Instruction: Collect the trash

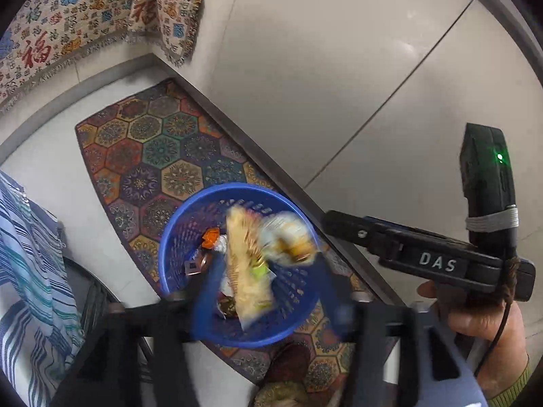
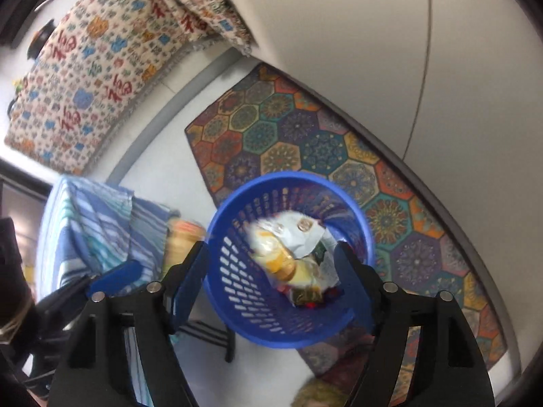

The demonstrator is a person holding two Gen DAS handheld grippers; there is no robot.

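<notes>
Pale floor tiles [image 1: 339, 68] fill the background, with a hexagon-patterned rug [image 1: 152, 149] laid along a grey threshold strip and a cream cloth printed with red characters [image 1: 85, 17] hanging at the upper left. On the rug stands a blue perforated trash basket [image 1: 176, 237], and a blue-and-white striped cloth [image 1: 30, 254] hangs to its left.

Directly above the basket, the left hand-held gripper [image 1: 268, 291] has its blue fingers spread apart. A yellowish snack wrapper [image 1: 247, 264], blurred, lies in the gap between them over the basket's mouth, and neither pad presses on it. A white-and-yellow wrapper [image 1: 288, 237] is beside it, with orange and foil scraps [image 1: 213, 239] deeper in the basket.

From its own wrist camera, the right hand-held gripper [image 2: 271, 271] also stands open over the basket, clamping nothing. Crumpled white and yellow wrappers [image 2: 288, 247] lie inside the basket below it.
</notes>
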